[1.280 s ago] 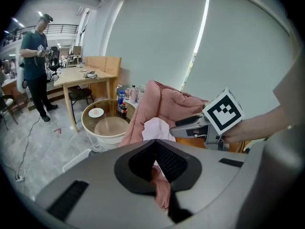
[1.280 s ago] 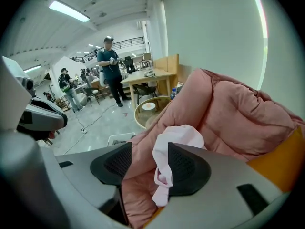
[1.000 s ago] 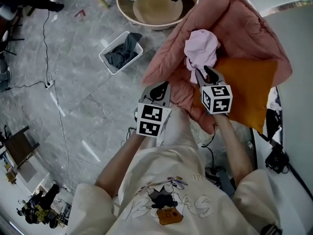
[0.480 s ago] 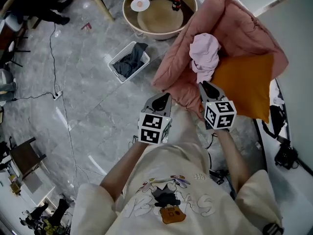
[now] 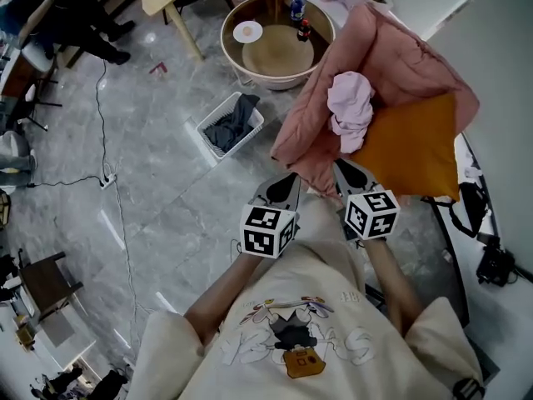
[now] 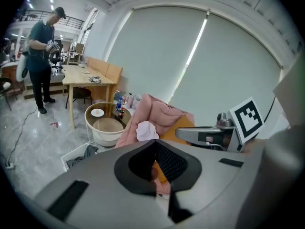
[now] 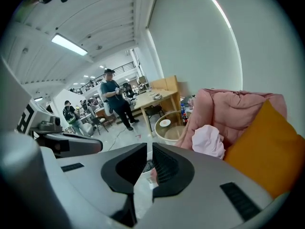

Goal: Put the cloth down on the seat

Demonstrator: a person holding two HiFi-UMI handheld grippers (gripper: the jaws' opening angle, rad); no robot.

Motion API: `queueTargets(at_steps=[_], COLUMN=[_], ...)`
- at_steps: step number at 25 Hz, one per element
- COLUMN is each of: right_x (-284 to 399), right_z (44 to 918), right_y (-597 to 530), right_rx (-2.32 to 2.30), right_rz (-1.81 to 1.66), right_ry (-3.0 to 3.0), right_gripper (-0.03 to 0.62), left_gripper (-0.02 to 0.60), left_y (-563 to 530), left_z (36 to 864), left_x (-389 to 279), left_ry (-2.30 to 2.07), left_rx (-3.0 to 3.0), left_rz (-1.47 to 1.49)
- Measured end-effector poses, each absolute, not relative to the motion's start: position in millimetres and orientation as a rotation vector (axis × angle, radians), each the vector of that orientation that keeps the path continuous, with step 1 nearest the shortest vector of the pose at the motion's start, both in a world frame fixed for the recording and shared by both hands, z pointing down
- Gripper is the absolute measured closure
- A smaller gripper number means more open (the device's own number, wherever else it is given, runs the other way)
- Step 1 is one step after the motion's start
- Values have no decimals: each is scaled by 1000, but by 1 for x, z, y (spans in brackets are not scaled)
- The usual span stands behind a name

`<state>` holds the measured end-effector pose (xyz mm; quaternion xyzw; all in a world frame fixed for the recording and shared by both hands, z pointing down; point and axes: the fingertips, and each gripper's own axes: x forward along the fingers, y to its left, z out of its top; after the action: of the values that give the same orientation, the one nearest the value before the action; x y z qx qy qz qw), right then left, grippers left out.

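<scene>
Only your head view shows both grippers together, close to your chest at the near edge of the seat (image 5: 379, 65); the gripper views show the jaws head-on. Your left gripper (image 5: 286, 186) has its jaws together on nothing. Your right gripper (image 7: 148, 149) is closing, its jaws a narrow slit apart with nothing in it (pale floor shows through the gap). The cloth (image 5: 350, 111), pale pink and crumpled into a loose heap, lies on the seat. It rests on the pink quilt (image 5: 304, 132) draped there, against the left edge of the orange cushion (image 5: 408, 148), and neither gripper touches it.
</scene>
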<state>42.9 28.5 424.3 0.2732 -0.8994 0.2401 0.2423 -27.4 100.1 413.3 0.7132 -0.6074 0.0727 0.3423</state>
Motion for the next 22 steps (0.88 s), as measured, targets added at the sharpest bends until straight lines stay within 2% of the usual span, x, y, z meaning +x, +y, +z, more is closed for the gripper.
queueTargets(at_steps=[16,22], right_x=[42,49], right_z=[311,288], right_y=[112,126], right_rx=[813,868], right_rz=[595,613], right_ry=[-2657,-2703], right_gripper=[546,546], left_gripper=[577,577], left_y=[133,138], left_z=[292,273], left_x=[-18,-11], left_ry=[-1667,-1706], left_rx=[2182,2163], left_rz=[67,-5])
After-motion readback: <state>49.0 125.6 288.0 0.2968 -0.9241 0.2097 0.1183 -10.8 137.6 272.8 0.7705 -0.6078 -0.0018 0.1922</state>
